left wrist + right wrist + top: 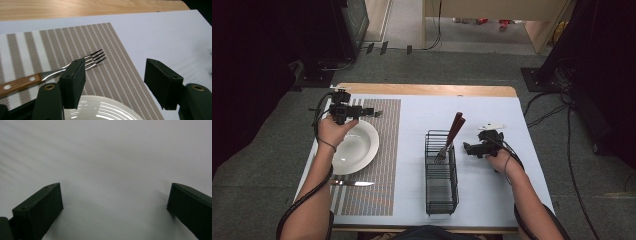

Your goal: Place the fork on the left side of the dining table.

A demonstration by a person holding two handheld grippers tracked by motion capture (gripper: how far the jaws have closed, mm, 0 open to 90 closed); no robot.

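Backing the open, empty left hand-held gripper (113, 85) straight off the fork (50, 73) beyond the plate (100, 110) avoids nudging it; right hand-held gripper (113, 207) open, empty.

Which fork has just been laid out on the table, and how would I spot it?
Find the striped placemat on the table's left side, then the white plate on it. The fork lies flat on the mat just beyond the plate's far rim, wooden-handled, unlike the cutlery standing in the wire basket.

The left tongs (113, 85) stand open, nothing between them. A wooden-handled fork (50, 75) lies on the striped placemat (110, 62) beyond the white plate (100, 110).
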